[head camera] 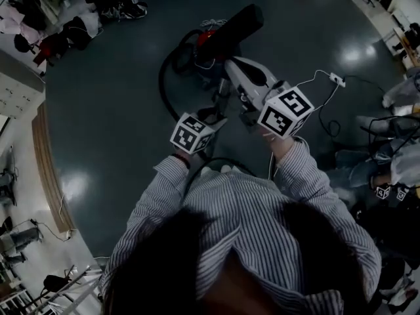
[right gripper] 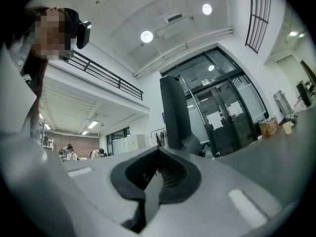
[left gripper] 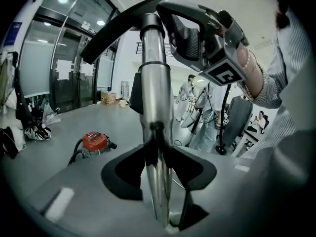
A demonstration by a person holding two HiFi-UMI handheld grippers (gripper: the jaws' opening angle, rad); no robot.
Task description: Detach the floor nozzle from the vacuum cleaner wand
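The chrome wand (left gripper: pixel 154 98) stands upright between the jaws of my left gripper (left gripper: pixel 158 181), which is shut on it. The black floor nozzle (left gripper: pixel 123 26) sits on the wand's top end. My right gripper (left gripper: pixel 197 31) reaches in from the right to the nozzle's neck. In the right gripper view its jaws (right gripper: pixel 159 164) are closed, with the dark nozzle (right gripper: pixel 175 110) rising right at the tips. From the head, the nozzle (head camera: pixel 231 30) is lifted above the floor, with the left gripper (head camera: pixel 218 107) and the right gripper (head camera: pixel 230 63) below it.
The red vacuum canister (head camera: pixel 209 39) lies on the dark floor with its black hose (head camera: pixel 164 77) looping left. A white cable and socket strip (head camera: pixel 336 79) lie to the right. People sit at the far right (head camera: pixel 394 169); bags are piled at the upper left (head camera: pixel 59 38).
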